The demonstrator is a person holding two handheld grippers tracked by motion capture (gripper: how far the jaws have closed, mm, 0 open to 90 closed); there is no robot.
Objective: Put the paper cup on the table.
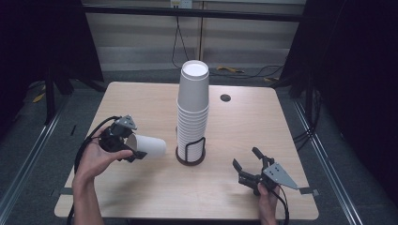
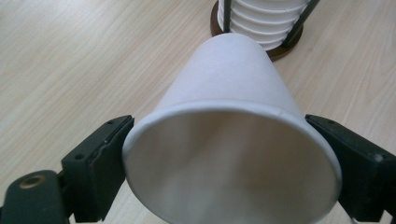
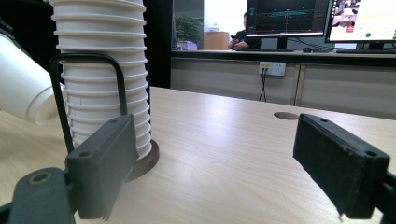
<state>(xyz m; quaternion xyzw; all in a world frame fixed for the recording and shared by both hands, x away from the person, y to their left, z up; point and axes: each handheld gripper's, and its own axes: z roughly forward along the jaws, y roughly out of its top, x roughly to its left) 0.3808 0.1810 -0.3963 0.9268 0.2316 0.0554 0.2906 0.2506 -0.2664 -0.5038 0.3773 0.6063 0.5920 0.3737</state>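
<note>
Lying on its side above the table's left half, a single white paper cup (image 1: 149,145) is being held by the left gripper (image 1: 126,149), with its closed base pointing toward the cup stack (image 1: 193,105) and its open mouth facing back along the tool. In the left gripper view, the two black jaws are pressing against opposite sides of the cup (image 2: 229,140) at its rim, one at the left and one at the right, so the tool is clamped on the cup. The cup's base is sitting just beside the dark round holder (image 2: 275,49) but is not touching it. In the right gripper view, the cup (image 3: 21,86) is showing at the left edge, tilted and clear of the stack.

The stack (image 3: 100,74) is standing upright near the middle of the wooden table (image 1: 141,101), with its cups inverted and nested. A black wire loop (image 3: 86,58) is rising from the holder (image 1: 190,157) around the lower cups.

The right gripper (image 1: 248,166) is hovering over the table's front right area, well apart from the stack. Its jaws are standing wide apart with nothing between them. A person's right hand (image 1: 267,194) is gripping it from below, and the left hand (image 1: 96,159) is cradling the left tool. A small dark round hole (image 1: 225,98) is sitting in the tabletop behind and to the right of the stack.
</note>
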